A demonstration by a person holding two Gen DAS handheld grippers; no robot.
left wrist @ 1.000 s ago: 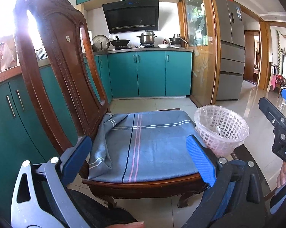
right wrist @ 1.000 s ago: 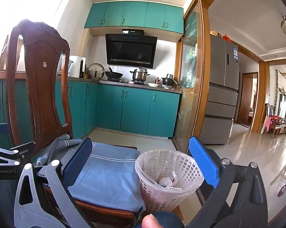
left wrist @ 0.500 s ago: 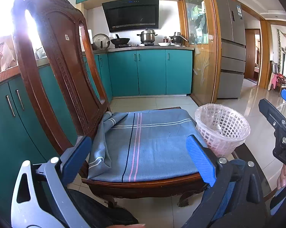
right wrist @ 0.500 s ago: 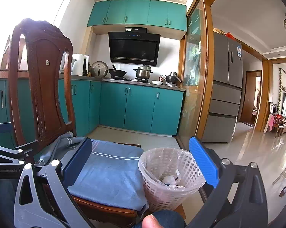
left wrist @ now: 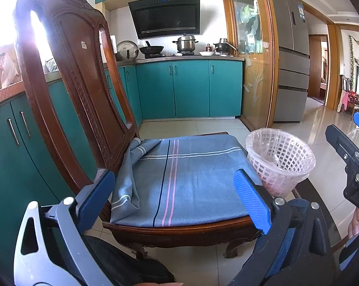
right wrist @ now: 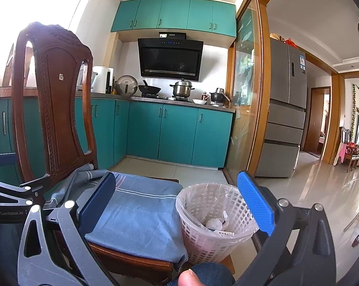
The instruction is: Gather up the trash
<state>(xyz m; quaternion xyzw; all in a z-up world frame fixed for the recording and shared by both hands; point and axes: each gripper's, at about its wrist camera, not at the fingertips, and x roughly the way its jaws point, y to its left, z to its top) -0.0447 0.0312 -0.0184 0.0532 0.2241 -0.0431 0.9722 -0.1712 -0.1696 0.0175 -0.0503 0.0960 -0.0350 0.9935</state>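
Both grippers are wide apart with nothing in them; left gripper (left wrist: 174, 200) hangs over the front edge of the chair (left wrist: 84, 95) seat with its blue cloth (left wrist: 191, 181); right gripper (right wrist: 179, 205) sits above the lined white basket (right wrist: 210, 243), crumpled trash (right wrist: 215, 224) inside.
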